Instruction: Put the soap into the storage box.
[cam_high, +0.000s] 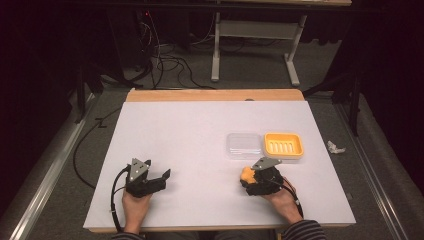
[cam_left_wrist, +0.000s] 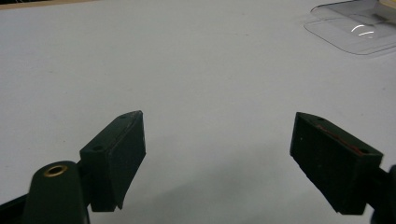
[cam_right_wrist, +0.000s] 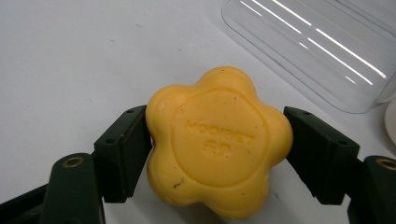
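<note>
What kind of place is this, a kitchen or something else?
Probably a lab or recording room, not a kitchen: a white table ringed by dark curtains, loose cables on the carpet behind it, and handheld tongs gripping a yellow soap near a soap dish.

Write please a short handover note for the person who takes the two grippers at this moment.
Right gripper: shut on the yellow flower-shaped soap bar, jaws pressing its two sides, near the table's front.
Left gripper: open, holding nothing, over bare white table.
Yellow ribbed soap dish sits beyond the right gripper, with nothing in it; the clear plastic lid lies beside it on its left.
Done: soap gripped.
Left, probably: put the soap in the dish, then maybe place the lid on.
</note>
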